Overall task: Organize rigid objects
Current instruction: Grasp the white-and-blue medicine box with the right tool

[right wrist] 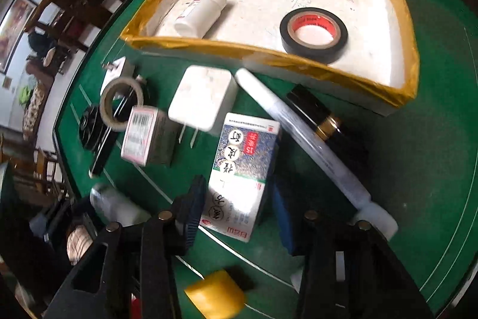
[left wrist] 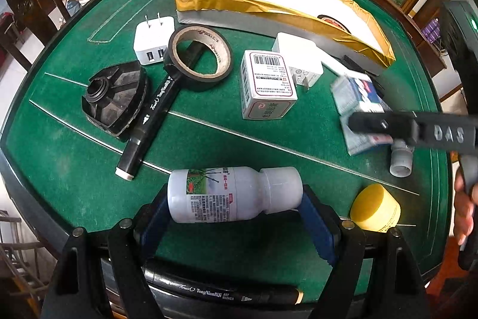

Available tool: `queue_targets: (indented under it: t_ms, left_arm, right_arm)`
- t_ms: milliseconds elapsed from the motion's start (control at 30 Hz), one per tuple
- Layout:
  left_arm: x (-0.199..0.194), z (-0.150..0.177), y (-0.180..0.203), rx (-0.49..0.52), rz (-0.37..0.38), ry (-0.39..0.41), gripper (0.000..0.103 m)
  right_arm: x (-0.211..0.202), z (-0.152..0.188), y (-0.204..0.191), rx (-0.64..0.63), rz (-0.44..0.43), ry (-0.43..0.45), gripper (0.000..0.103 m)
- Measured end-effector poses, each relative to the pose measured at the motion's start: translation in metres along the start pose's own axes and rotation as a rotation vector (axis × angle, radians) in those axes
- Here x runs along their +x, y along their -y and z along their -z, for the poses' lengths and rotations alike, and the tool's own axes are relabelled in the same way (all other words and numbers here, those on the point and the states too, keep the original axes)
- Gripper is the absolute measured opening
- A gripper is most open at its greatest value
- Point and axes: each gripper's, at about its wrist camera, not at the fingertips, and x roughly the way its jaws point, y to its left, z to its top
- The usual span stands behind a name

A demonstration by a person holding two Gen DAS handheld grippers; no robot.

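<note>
My left gripper point(left wrist: 234, 199) points down at the green table point(left wrist: 74, 169). A white labelled bottle point(left wrist: 236, 193) lies sideways between its blue pads, and each end touches a pad. My right gripper point(right wrist: 240, 190) has its blue pads against both long sides of a blue-and-white printed box point(right wrist: 242, 169). In the left wrist view one black finger point(left wrist: 373, 123) of it crosses that box point(left wrist: 358, 100). The gold-rimmed white tray point(right wrist: 269, 56) behind holds a white bottle point(right wrist: 203, 12) and a black tape roll point(right wrist: 313, 33).
Loose on the felt are a white USB charger point(left wrist: 154, 39), a black tape roll point(left wrist: 200, 57) over a black marker point(left wrist: 155, 109), a black triangular part point(left wrist: 116, 97), a barcode box point(left wrist: 267, 84), a white plug point(left wrist: 298, 59), a yellow cap point(left wrist: 375, 208) and a long white pen point(right wrist: 298, 133).
</note>
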Motion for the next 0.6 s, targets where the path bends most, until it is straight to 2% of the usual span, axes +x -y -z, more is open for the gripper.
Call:
queue_targets:
  t_ms: [200, 367, 600]
  left_arm:
    - [0.000, 0.001, 0.000, -0.002, -0.010, 0.009, 0.085]
    - [0.000, 0.001, 0.003, 0.000, -0.016, 0.011, 0.085]
    - [0.000, 0.001, 0.002, 0.017, -0.014, 0.008, 0.085]
  right_arm:
    - [-0.007, 0.014, 0.020, -0.016, 0.000, -0.014, 0.042]
    - [-0.007, 0.010, 0.010, -0.070, 0.046, -0.018, 0.042]
    - [-0.015, 0.012, -0.004, -0.126, 0.040, 0.016, 0.041]
